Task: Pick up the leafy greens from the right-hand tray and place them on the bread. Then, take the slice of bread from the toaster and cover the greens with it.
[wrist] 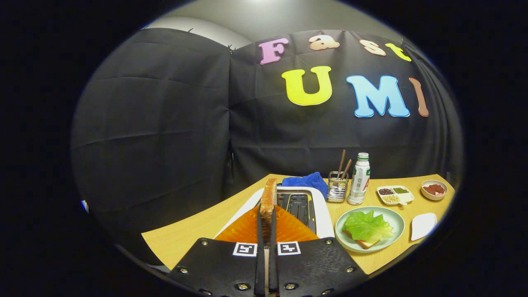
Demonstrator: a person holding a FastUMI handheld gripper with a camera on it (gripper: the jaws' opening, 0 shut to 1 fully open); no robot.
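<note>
- We see our gripper point(266, 225) nearly closed, both fingers pinching a slice of bread point(268, 200) upright above the toaster point(307, 206).
- A plate point(394, 220) holds leafy greens point(366, 226) on bread.
- A divided dish point(406, 197) holds seeds.
- A metal holder point(337, 189) holds sticks.

toaster point(307, 206) left of plate point(392, 220) | greens point(365, 226) on plate | bottle point(359, 179) behind plate

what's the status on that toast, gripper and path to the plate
Gripper shut on bread slice, held upright above toaster. Lettuce already on bread on the plate. Nothing between slice and plate.
</note>
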